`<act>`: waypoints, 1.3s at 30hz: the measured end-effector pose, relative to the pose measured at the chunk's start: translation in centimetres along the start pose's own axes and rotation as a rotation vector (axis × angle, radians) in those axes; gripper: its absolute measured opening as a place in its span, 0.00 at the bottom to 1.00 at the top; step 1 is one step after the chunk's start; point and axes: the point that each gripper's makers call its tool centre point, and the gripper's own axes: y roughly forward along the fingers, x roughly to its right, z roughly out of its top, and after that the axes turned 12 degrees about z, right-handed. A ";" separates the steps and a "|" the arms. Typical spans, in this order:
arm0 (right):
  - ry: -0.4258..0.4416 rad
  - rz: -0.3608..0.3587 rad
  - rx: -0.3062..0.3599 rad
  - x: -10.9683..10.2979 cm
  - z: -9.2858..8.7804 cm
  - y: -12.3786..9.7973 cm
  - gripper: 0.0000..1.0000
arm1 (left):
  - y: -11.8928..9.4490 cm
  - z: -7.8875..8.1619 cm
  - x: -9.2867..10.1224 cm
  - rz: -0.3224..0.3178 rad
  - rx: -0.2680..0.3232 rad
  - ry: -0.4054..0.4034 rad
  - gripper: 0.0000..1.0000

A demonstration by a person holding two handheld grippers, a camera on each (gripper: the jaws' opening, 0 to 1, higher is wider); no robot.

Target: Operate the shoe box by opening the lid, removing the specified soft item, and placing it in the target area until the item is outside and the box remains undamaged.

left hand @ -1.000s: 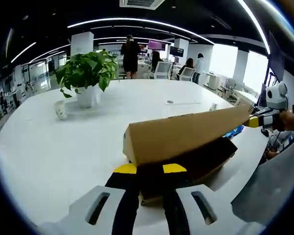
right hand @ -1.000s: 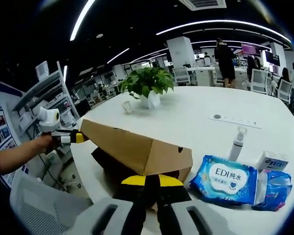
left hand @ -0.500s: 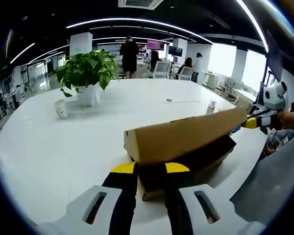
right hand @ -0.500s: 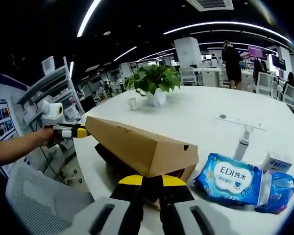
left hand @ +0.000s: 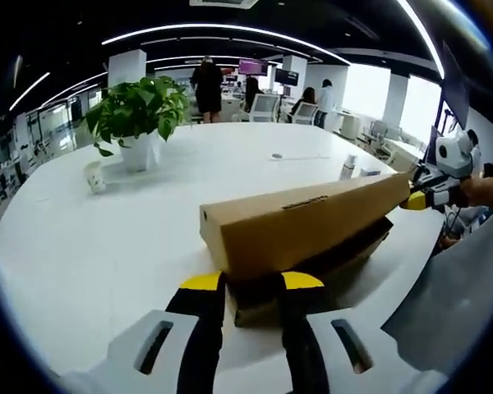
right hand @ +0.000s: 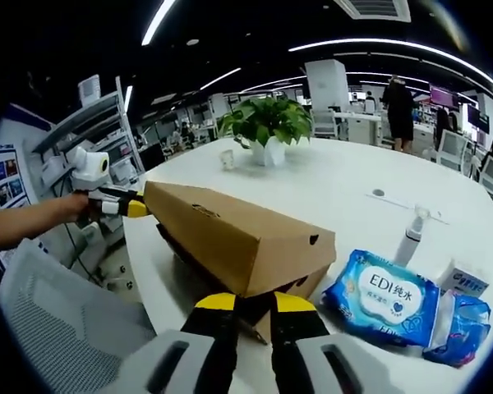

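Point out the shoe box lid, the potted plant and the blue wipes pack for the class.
shoe box lid (right hand: 230,238), right gripper view, on its long side panel.
potted plant (left hand: 135,111), left gripper view, on its green leaves.
blue wipes pack (right hand: 382,297), right gripper view, on its printed front label.

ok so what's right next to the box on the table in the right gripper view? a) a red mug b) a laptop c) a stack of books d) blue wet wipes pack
d: a blue wipes pack lies just beside the box, with a small spray bottle behind it.
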 end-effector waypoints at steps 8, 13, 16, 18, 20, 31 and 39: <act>-0.049 -0.001 -0.051 0.2 -1.1 0.5 0.12 | 0.2 -0.9 0.1 -0.003 -0.019 0.030 0.25; -0.102 -0.001 -0.086 0.1 -1.7 0.9 0.13 | 0.4 -1.6 0.3 -0.005 -0.033 0.052 0.25; -0.123 -0.002 -0.100 0.0 -2.0 1.0 0.14 | 0.5 -2.0 0.4 -0.006 -0.043 0.060 0.26; -0.134 0.000 -0.110 0.0 -2.2 1.2 0.14 | 0.6 -2.3 0.5 -0.008 -0.050 0.064 0.26; -0.140 -0.001 -0.118 0.0 -2.4 1.3 0.14 | 0.7 -2.6 0.5 -0.007 -0.055 0.068 0.26; -0.184 -0.012 -0.170 0.3 -3.7 2.0 0.16 | 1.5 -3.9 0.6 -0.003 -0.082 0.101 0.27; -0.190 -0.020 -0.199 0.6 -4.6 2.6 0.17 | 2.1 -4.9 0.5 -0.001 -0.101 0.108 0.28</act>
